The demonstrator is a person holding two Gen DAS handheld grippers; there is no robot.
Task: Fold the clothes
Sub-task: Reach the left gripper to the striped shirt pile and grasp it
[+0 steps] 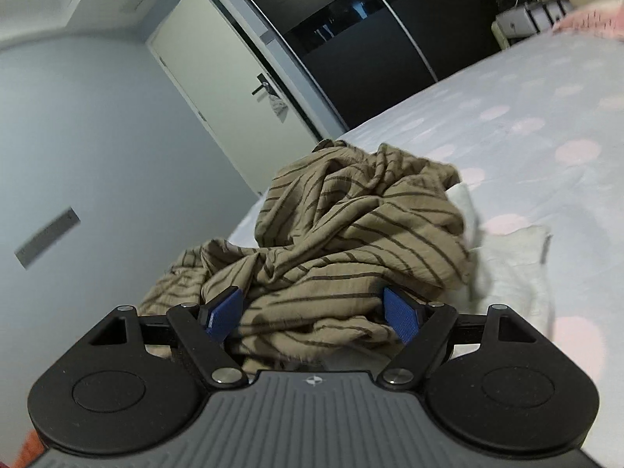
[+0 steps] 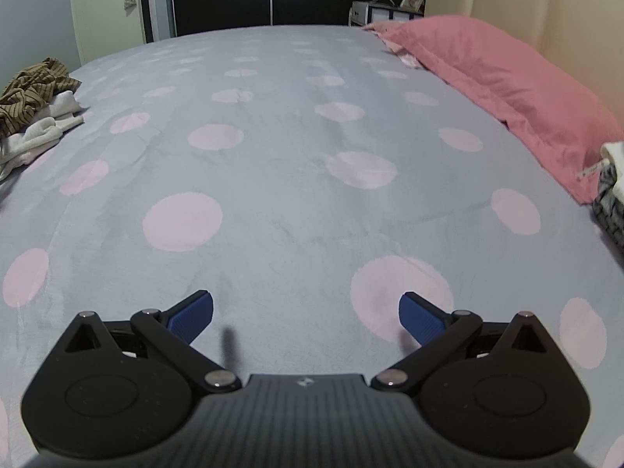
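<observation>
A crumpled tan garment with dark stripes [image 1: 351, 234] lies in a heap at the bed's edge, on top of white clothes [image 1: 514, 265]. My left gripper [image 1: 312, 312] is open, its blue pads on either side of a fold of the striped cloth, not closed on it. In the right wrist view the same striped garment [image 2: 31, 93] and white clothes [image 2: 39, 132] lie far left. My right gripper [image 2: 306, 314] is open and empty, low over the bedspread [image 2: 292, 179].
The bed has a grey cover with pink dots. A pink pillow [image 2: 495, 89] lies along the cream headboard [image 2: 507, 0] at right. A patterned dark item [image 2: 610, 202] sits at the right edge. A white door [image 1: 218, 89] and dark wardrobe [image 1: 351, 39] stand beyond the bed.
</observation>
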